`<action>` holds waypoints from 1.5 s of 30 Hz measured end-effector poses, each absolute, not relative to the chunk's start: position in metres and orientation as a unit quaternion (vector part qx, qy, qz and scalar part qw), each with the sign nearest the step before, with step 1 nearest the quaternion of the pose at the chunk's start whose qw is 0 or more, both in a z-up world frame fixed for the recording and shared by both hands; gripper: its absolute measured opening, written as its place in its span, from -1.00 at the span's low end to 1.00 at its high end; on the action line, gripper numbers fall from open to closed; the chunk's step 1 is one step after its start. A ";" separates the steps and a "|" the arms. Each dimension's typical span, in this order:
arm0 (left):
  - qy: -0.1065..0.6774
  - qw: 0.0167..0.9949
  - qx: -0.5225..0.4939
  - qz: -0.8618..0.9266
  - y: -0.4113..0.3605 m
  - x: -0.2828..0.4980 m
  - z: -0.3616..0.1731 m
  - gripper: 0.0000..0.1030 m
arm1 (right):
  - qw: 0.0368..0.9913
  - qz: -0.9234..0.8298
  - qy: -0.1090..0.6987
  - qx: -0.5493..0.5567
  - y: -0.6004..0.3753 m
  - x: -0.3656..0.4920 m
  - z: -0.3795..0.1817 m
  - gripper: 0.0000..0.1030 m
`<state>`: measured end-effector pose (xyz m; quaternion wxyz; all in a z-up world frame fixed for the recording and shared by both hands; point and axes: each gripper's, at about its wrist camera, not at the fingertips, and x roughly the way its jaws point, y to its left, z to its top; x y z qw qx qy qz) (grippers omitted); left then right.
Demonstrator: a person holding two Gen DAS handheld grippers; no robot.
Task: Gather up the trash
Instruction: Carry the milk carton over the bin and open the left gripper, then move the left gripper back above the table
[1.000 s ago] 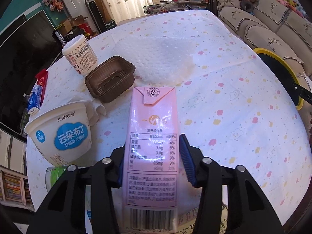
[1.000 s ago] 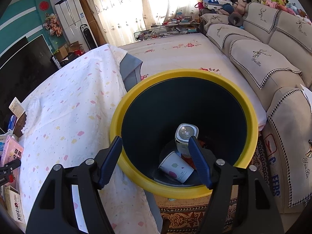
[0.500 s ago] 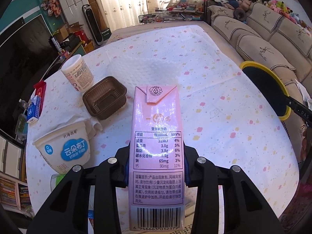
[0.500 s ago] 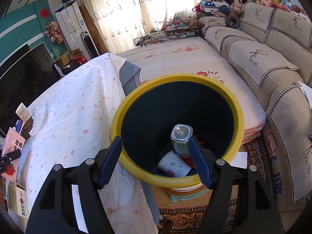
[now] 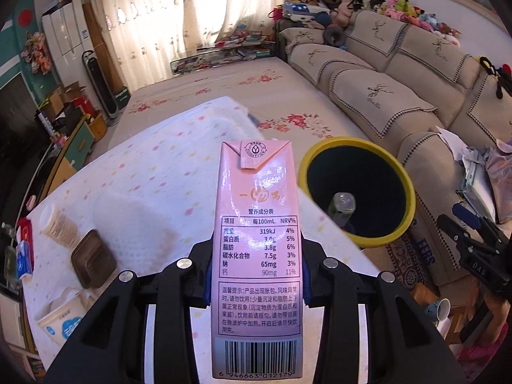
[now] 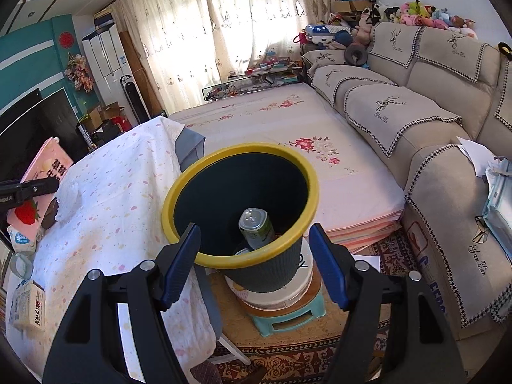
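Note:
My left gripper [image 5: 257, 273] is shut on a tall pink milk carton [image 5: 257, 224], held upright above the table with its nutrition label facing the camera. To its right, off the table's edge, stands a dark bin with a yellow rim [image 5: 355, 142]; a can [image 5: 342, 206] leans inside. In the right wrist view my right gripper [image 6: 253, 228] hangs open and empty above the near rim of the bin [image 6: 179, 192], with the can [image 6: 256, 227] and a cup below. The carton [image 6: 44, 169] shows at the far left there.
On the dotted tablecloth [image 5: 160, 185] lie a brown plastic tray [image 5: 92, 259], a tipped paper cup [image 5: 59, 227], a white pudding tub [image 5: 64, 323] and a small box [image 6: 28, 307]. The bin stands on a stool [image 6: 288, 316]. A sofa [image 6: 432, 102] runs along the right.
The left gripper closed on the carton, lifted it off the table and swung right until the bin came into view. The right gripper drew back and up from the bin.

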<state>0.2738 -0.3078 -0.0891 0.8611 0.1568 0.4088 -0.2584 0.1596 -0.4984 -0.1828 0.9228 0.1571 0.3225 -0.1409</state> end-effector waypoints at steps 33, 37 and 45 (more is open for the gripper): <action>0.427 0.842 0.141 -0.297 -0.446 0.314 -0.117 0.36 | 0.910 -0.157 0.336 0.187 -0.528 0.130 -0.201 0.29; 0.395 0.866 0.115 -0.285 -0.390 0.282 -0.079 0.65 | 0.911 -0.143 0.342 0.181 -0.516 0.135 -0.204 0.29; 0.352 0.910 0.038 -0.215 -0.244 0.232 -0.043 0.83 | 0.918 -0.115 0.348 0.155 -0.485 0.144 -0.197 0.29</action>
